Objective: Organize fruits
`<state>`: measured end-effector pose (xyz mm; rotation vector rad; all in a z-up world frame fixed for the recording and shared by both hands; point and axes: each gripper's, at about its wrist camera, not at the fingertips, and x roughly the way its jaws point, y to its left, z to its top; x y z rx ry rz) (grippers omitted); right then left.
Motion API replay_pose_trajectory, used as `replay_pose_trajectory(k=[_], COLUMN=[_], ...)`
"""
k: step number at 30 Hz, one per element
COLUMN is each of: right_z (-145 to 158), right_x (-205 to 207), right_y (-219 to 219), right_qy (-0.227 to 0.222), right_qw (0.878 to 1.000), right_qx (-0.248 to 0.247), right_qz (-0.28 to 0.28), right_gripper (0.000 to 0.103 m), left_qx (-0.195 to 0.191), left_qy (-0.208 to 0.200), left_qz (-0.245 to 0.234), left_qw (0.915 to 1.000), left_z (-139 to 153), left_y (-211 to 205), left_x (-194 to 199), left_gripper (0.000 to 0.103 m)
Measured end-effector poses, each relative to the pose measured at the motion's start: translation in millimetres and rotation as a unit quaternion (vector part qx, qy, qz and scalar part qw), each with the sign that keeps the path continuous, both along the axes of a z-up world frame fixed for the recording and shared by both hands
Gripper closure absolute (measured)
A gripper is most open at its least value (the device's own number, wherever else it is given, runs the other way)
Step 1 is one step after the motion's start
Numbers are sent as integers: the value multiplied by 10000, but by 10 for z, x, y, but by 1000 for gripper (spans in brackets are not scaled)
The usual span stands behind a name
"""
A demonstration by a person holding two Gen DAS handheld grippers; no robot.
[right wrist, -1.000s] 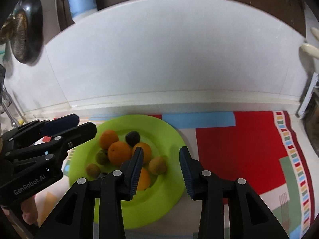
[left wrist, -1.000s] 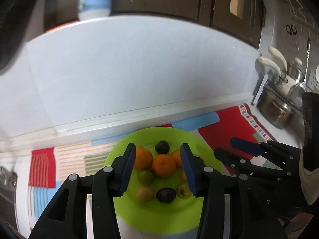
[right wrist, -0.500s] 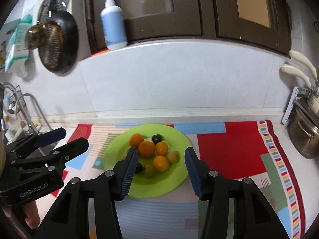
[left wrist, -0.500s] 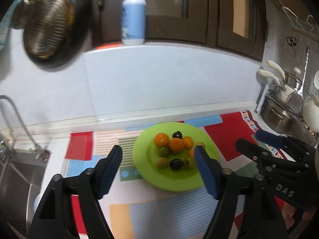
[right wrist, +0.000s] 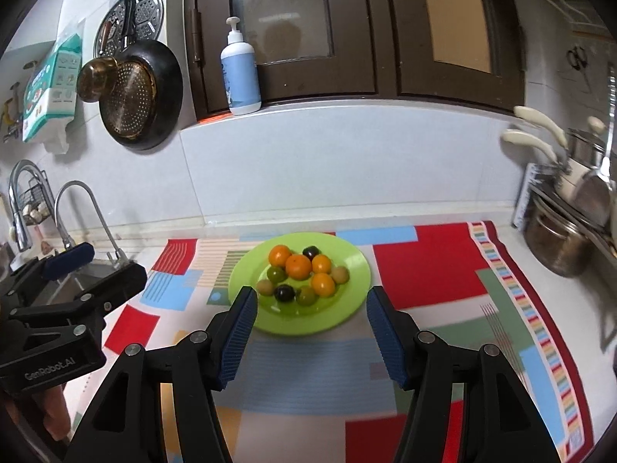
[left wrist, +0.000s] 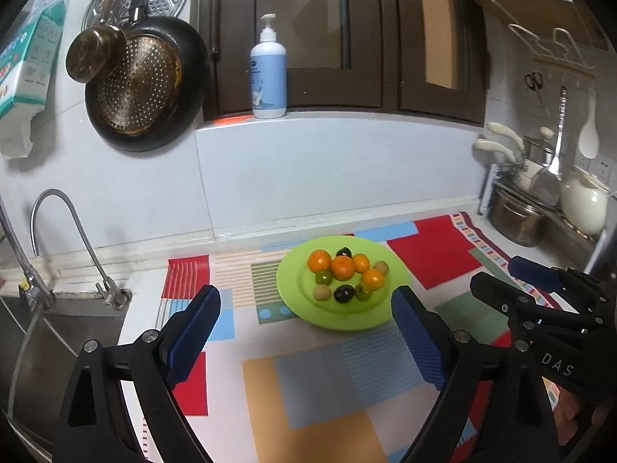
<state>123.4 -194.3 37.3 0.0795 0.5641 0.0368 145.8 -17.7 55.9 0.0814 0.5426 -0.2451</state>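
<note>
Both grippers are seen farther back from the green plate (left wrist: pixel 339 318) than a second ago. Left gripper (left wrist: pixel 304 332): jaws opening, wide, nothing between. Right gripper (right wrist: pixel 311 332): jaws opening, empty. A second faucet (right wrist: pixel 17 200) is shown only in the right view. Fruits (right wrist: pixel 300 276), orange, green and dark, are clustered on the plate, near the patterned mat's (right wrist: pixel 432 270) back edge.

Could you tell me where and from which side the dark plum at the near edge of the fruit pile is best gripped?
Grip the round dark plum across its middle, coming from above and the near side: bare green plastic plate lies in front, while fruits crowd its sides and back. The right gripper, jaws opening, is empty.
</note>
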Motion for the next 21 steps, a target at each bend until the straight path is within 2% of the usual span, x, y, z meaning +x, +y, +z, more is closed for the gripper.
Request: replay_pose_trajectory(k=[6,10,21], right_z=[70,155,275], right_x=[-328,-515,-1046], right_y=[3,-15,-158], right_qy=[-93,-213,-355], right_qw=[9999,9997,9989], right_qx=[-3,-139,-121], right_qz=[-106,-19,274], right_gripper=[43,43,43], left_qx=[32,-25,-33], left_qy=[-94,-166,-321], left_qz=[-2,124,407], left_qw=[10000,9998,9986], left_z=[72,123,226], left_y=[-4,-29,-157], left_x=[-300,-525,-1173], left_gripper=[12,12,6])
